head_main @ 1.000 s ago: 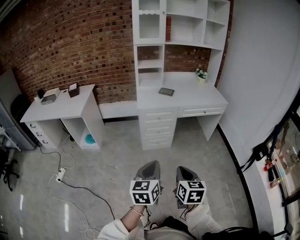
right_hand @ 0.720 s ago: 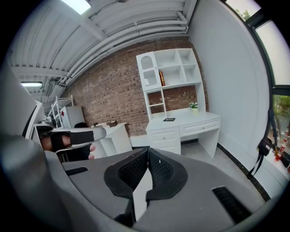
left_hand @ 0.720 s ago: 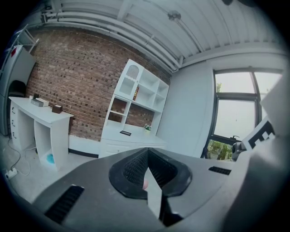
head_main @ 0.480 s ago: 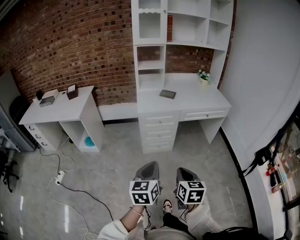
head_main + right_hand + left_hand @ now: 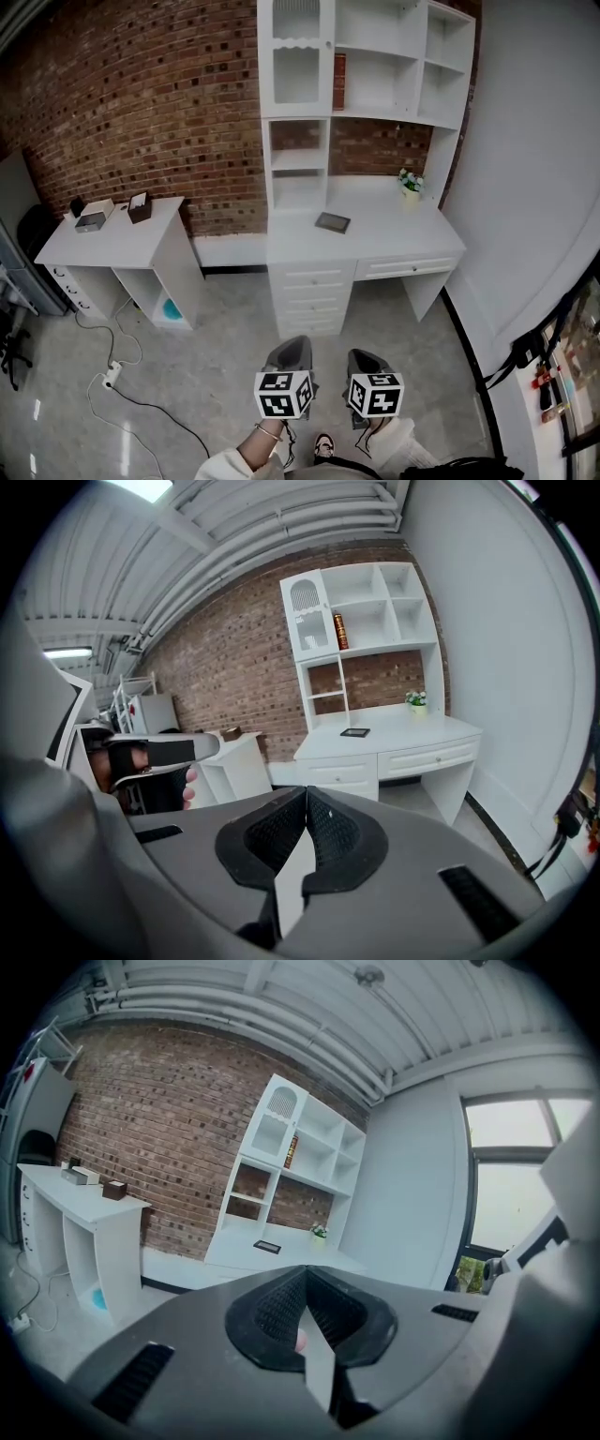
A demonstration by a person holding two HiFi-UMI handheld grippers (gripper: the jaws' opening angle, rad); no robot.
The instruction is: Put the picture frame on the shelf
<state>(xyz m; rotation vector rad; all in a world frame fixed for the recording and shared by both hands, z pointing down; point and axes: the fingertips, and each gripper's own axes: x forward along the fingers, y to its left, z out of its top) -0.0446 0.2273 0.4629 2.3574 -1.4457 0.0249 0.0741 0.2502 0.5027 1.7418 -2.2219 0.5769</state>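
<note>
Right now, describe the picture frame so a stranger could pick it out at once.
Against the brick wall stands a white desk beneath a tall shelf unit. The picture frame lies on the desktop, left of centre, before the open cubbies. It is the only flat, dark rectangle there; the potted plant at the right end stands upright.

Too small or cropped
The picture frame [image 5: 332, 222] is too small to show its contents; the head view's top edge cuts the shelf unit [image 5: 375, 56], and its bottom edge the person's sleeves [image 5: 230, 464].
</note>
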